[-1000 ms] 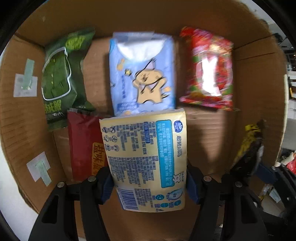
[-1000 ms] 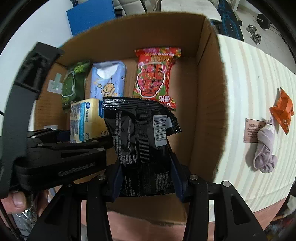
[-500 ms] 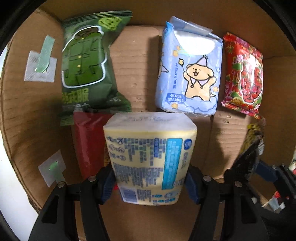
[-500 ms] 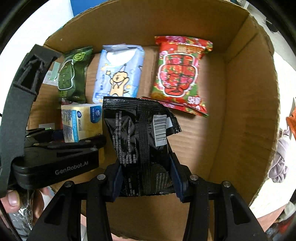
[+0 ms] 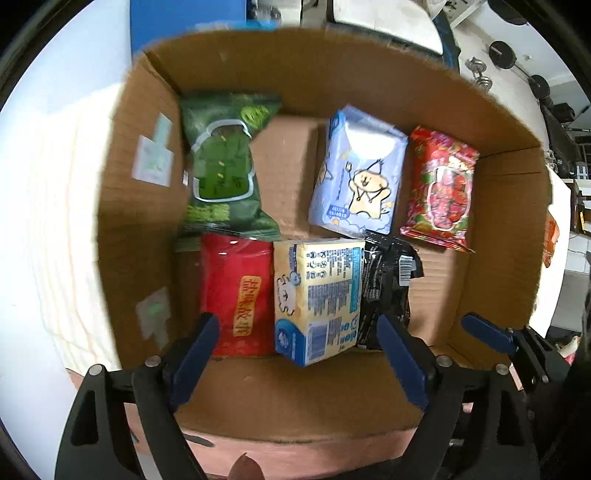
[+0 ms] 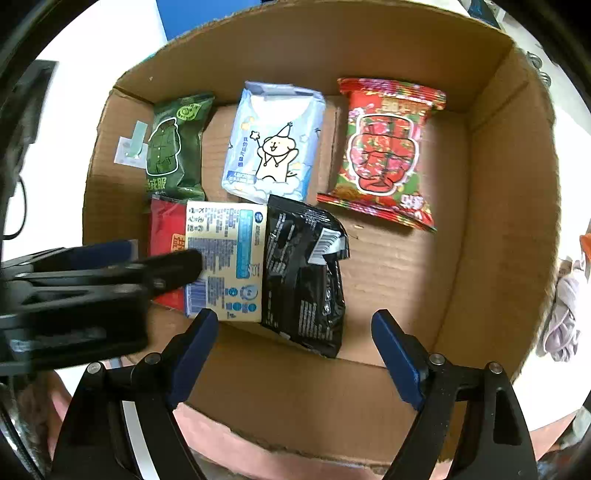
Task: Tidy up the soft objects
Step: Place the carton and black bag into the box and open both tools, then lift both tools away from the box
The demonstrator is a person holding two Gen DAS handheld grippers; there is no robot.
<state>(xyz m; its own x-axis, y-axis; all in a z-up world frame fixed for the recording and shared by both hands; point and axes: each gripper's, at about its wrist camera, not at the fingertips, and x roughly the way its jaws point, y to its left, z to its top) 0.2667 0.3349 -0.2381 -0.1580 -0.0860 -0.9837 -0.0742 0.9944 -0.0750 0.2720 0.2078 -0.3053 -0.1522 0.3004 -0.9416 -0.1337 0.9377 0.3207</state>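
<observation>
White tabletop surrounds a cardboard box (image 6: 509,206) that fills both wrist views, with a blue panel (image 5: 184,18) behind it and a lilac cloth (image 6: 561,317) lying on the table off to the right.

Six soft packs lie flat on the box floor in two rows. Along the far wall sit a green pack (image 6: 173,147), a pale blue tissue pack (image 6: 273,144) printed with a cartoon animal, and a red floral pack (image 6: 384,147), each apart from its neighbour. In the near row a dark red pack (image 5: 236,291) lies at the left, a yellow tissue pack (image 5: 317,299) touches its right side, and a black pack (image 6: 303,273) touches the right side of the yellow one, its top corner just below the pale blue pack.

Left gripper (image 5: 299,354) hangs above the near edge of the box with its blue-padded fingers spread wide and nothing between them; the yellow pack lies just ahead of the gap, clear of both pads. From the right wrist camera, this gripper shows as a blurred black body crossing over the dark red pack.

Right gripper (image 6: 295,350) is likewise spread wide and holds nothing. The black pack lies just ahead of its gap, nearer the left finger, touching neither pad.
</observation>
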